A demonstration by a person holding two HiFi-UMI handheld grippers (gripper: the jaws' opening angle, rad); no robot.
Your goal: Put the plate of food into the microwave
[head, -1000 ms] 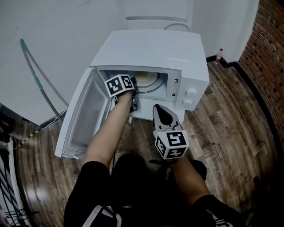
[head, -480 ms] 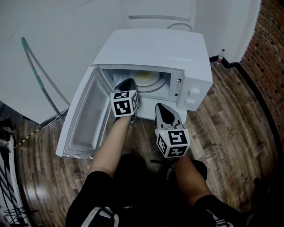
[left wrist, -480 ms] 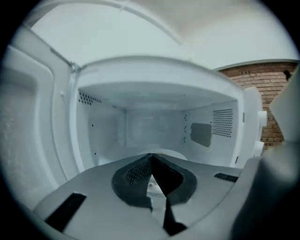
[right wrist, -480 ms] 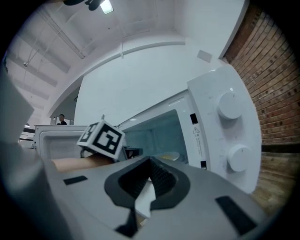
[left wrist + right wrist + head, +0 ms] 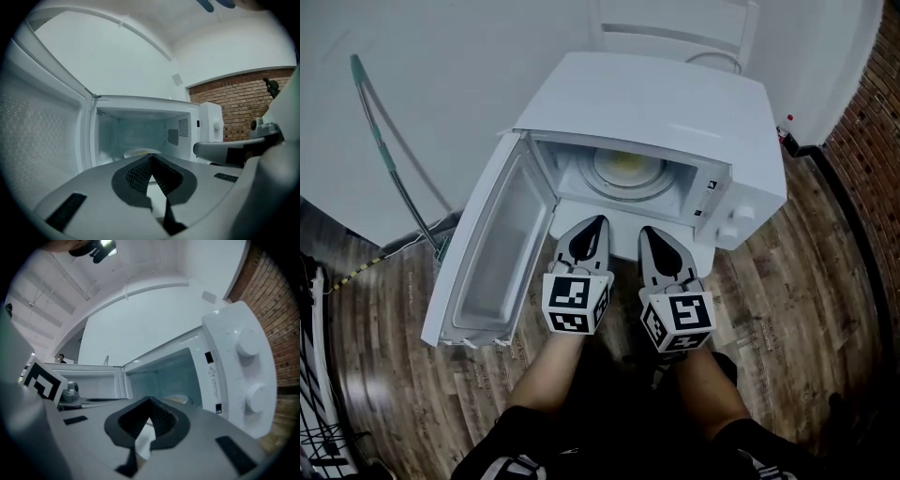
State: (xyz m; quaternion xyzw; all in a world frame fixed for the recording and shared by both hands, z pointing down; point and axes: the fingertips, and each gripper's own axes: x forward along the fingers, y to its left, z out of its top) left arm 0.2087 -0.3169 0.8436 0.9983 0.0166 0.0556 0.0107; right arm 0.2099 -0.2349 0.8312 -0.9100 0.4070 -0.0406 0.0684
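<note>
sitting in microwave (image 5: pixel 656 103), plate (image 5: pixel 626 169) (yellowish), beyond left gripper (image 5: pixel 598 223)

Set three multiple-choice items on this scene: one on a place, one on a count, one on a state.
1. Where is the plate of food?
A) inside the microwave
B) on a table
C) on the microwave's top

2. How many knobs does the microwave's front have?
A) one
B) four
C) two

3. The microwave's door is:
A) shut
B) swung open
C) taken off

Answers: 1 A, it shows inside the open cavity; 2 C, two round knobs, one above the other; 3 B, it stands swung out to the left.
</note>
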